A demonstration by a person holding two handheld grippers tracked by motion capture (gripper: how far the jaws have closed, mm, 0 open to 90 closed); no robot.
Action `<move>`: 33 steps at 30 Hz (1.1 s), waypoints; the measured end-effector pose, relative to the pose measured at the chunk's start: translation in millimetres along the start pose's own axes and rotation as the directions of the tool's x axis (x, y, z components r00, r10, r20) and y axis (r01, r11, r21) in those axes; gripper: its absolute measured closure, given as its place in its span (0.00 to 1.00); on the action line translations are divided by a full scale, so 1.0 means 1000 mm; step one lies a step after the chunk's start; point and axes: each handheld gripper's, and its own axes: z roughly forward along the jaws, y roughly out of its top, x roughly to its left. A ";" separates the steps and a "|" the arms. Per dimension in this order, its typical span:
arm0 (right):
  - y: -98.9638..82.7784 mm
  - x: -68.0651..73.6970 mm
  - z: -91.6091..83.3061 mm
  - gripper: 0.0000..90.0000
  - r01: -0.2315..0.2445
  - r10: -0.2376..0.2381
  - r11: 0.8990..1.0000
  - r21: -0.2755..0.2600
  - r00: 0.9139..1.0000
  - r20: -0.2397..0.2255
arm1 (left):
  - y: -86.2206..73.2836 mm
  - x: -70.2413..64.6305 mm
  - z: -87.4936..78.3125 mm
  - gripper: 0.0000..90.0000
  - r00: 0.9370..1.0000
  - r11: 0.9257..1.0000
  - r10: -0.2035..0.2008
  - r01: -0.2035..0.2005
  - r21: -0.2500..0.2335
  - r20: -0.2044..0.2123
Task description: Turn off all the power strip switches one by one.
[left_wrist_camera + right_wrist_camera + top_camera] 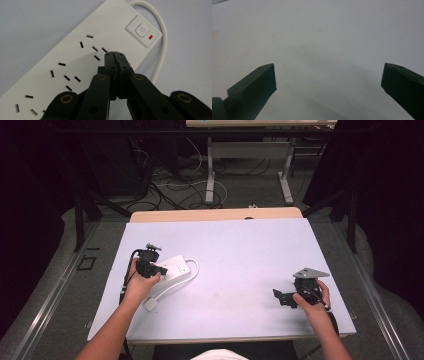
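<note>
A pale table (235, 250) carries 1 white power strip (172, 272) at about 9 o'clock, its cord (192, 270) looping round to a plug (151, 303).

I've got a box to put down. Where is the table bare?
Bare: the lavender tabletop between the white power strip and the right hand-held gripper, and its far half. Crowded: near left, around the strip and left hand-held gripper.

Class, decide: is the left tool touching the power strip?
Cannot tell. In the left gripper view the shut left tool overlaps the power strip near its sockets, but no plain contact or gap shows.
</note>
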 end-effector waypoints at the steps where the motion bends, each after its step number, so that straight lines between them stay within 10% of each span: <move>1: 0.000 0.000 0.000 0.00 -0.001 0.001 1.000 0.000 1.000 -0.001 | -0.001 0.000 0.001 1.00 1.000 1.000 -0.008 0.008 -0.003 0.001; 33: 0.000 0.001 0.000 0.00 0.004 -0.004 1.000 0.003 1.000 -0.003 | -0.004 0.003 0.005 1.00 1.000 1.000 -0.005 0.005 0.012 0.002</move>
